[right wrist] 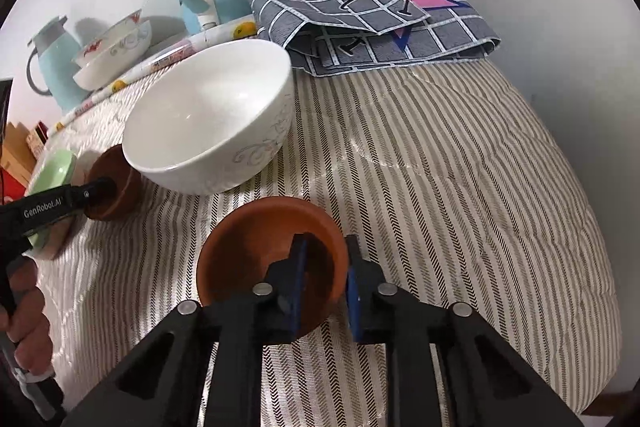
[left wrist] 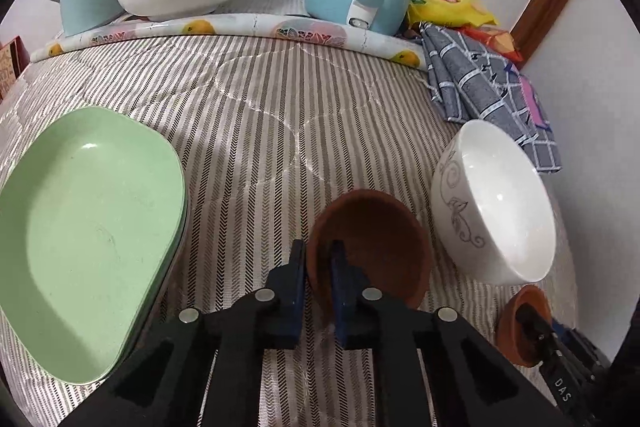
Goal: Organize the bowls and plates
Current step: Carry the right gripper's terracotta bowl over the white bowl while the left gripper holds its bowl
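Small brown clay bowl (left wrist: 372, 247) rim between clamped left claw (left wrist: 318, 255); second brown clay bowl (right wrist: 272, 259) likewise in right claw (right wrist: 326, 251).

Both wrist cameras looked steeply down along their fingers (left wrist: 298, 267), close over the striped worktop (left wrist: 256, 131); both views shared the white bowl (left wrist: 496, 203).

The left gripper (left wrist: 316, 259) clamps the near rim of a brown bowl (left wrist: 376, 243), green plate (left wrist: 84, 243) at nine o'clock, white bowl (left wrist: 496, 203) at two.
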